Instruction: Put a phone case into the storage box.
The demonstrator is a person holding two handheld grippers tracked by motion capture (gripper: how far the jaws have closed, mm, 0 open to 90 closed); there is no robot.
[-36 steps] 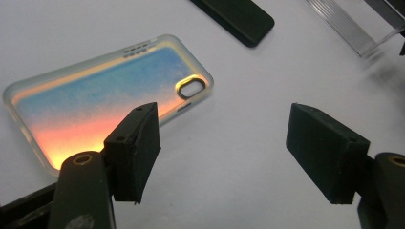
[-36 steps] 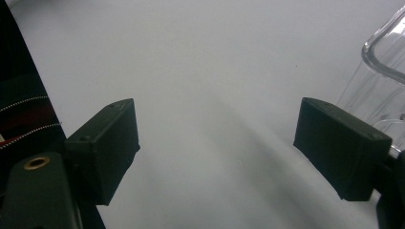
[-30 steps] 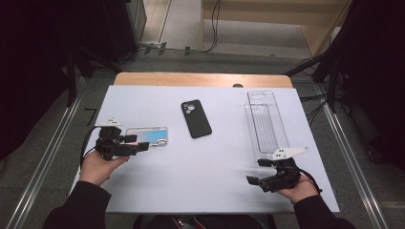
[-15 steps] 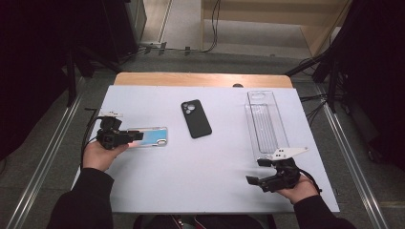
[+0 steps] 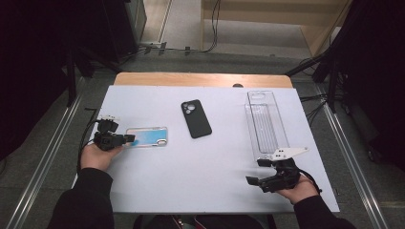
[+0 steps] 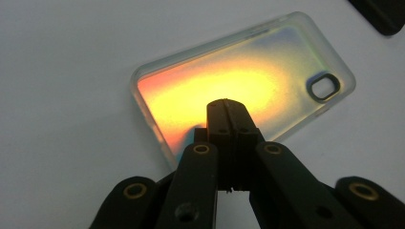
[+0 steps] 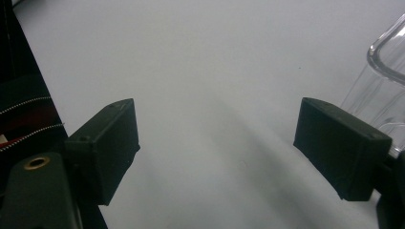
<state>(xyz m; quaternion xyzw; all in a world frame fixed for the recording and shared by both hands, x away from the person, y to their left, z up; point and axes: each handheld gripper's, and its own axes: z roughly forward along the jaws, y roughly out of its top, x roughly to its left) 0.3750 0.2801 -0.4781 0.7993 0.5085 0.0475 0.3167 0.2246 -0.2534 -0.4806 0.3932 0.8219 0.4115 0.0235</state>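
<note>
Left gripper [image 6: 227, 107] jaws pressed together over the near end of an iridescent phone case [image 6: 248, 81] on the white bench [image 5: 157, 191], right gripper [image 7: 215, 143] jaws wide apart beside a clear tray [image 5: 265, 121], black phone [image 5: 196, 119] mid-bench in the high view.

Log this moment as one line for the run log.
left gripper: shut, over iridescent phone case | right gripper: open, nothing held | black phone case: mid-table

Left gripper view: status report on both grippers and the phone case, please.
Left gripper shut, tips over the iridescent phone case; grip on it unclear. Right gripper open, empty, beside the clear tray. Black phone lies apart; nothing in the way.
</note>
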